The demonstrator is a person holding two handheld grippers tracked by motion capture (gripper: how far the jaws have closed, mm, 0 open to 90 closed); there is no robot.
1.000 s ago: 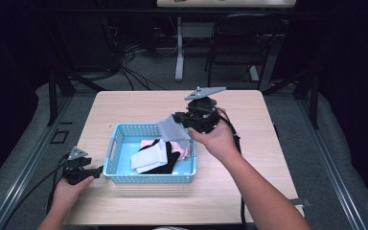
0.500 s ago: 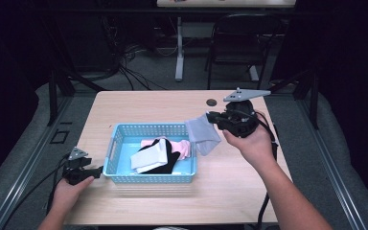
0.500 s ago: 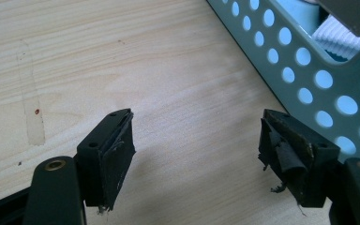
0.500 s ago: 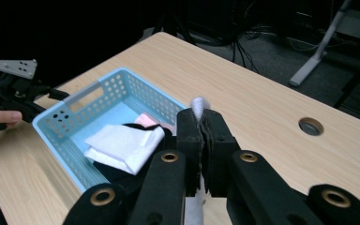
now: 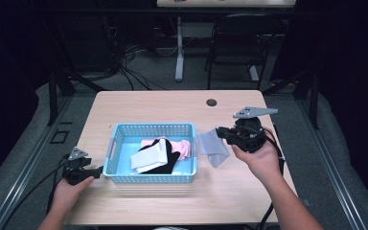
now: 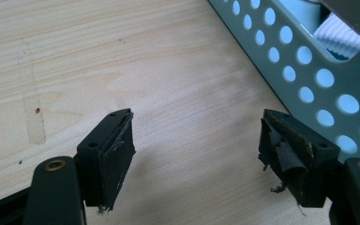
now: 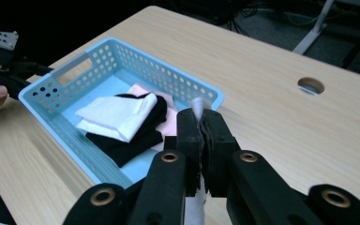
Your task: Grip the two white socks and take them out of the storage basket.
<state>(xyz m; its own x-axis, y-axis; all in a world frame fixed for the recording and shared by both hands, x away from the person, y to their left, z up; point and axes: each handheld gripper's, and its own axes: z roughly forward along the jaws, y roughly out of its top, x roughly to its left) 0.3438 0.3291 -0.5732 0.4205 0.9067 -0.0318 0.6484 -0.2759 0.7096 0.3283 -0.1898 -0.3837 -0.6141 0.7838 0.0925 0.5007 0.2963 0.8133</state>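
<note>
A light wooden bench point(image 5: 172, 110) carries a pale blue perforated basket point(image 5: 148, 177) near its middle. Inside the basket lie folded cloths: a white cloth point(image 5: 149, 156) on top of a black cloth point(image 5: 170, 163), with a pink cloth point(image 5: 184, 147) beneath them toward the basket's right end.

The right gripper point(image 5: 219, 132), held in the person's right hand point(image 5: 256, 158), hovers just to the right of the basket. Its jaws are pressed together on a grey cloth point(image 5: 213, 148), which hangs down beside the basket's right wall toward the bench top. In the right gripper view, the right gripper point(image 7: 200, 119) pinches a thin pale edge of the cloth point(image 7: 197, 107) between its closed jaws, with the basket point(image 7: 51, 89) beyond.

The left gripper point(image 5: 98, 170), held in the person's left hand point(image 5: 69, 189), sits at the basket's left end, low over the bench. In the left gripper view, the left gripper point(image 6: 194, 140) has its jaws spread wide apart with nothing between them, above bare wood, and the basket's wall point(image 6: 309, 70) runs just beside the right-hand jaw.

A small round hole point(image 5: 212, 102) sits in the bench near its far edge.
</note>
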